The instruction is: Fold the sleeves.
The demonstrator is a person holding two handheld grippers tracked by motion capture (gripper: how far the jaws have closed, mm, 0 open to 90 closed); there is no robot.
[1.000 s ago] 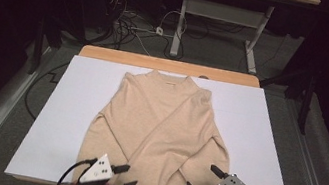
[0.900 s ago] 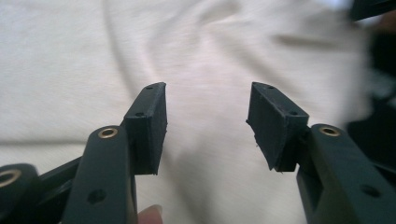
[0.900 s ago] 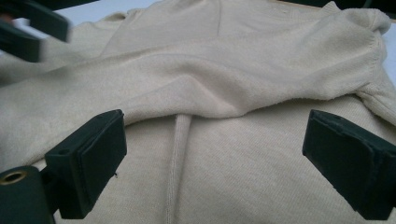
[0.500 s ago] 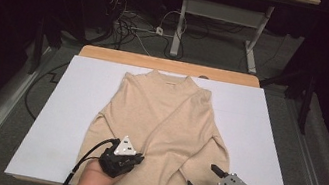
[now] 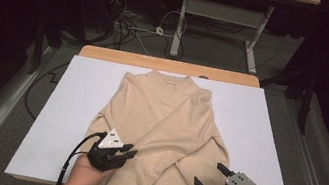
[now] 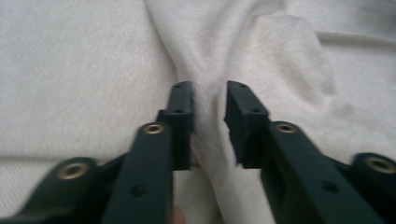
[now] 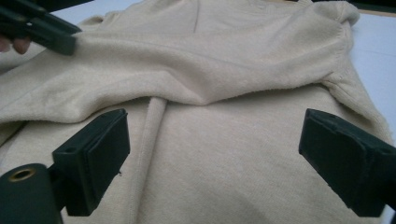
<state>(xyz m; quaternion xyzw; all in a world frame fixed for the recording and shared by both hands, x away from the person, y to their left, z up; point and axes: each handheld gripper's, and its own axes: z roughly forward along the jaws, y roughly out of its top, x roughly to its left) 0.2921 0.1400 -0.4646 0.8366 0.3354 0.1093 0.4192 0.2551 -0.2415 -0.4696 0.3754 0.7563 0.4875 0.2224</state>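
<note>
In the high view, a beige sweater (image 5: 166,128) lies mid-frame on a white sheet (image 5: 74,103), sleeves crossed. The left gripper (image 5: 126,150) sits lower left over a sleeve, the right gripper (image 5: 209,177) lower right, spread wide. In the left gripper view, the jaws have just been opening, a fold of sleeve (image 6: 208,121) between them. In the right gripper view, the wide jaws stand over the sweater's body.

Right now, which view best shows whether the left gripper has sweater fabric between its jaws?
The left gripper view: a ridge of the sweater runs between the left gripper's narrowly parted jaws. The high view shows it over the sweater's near left part. The right gripper view catches its jaw tip on a sleeve.
</note>
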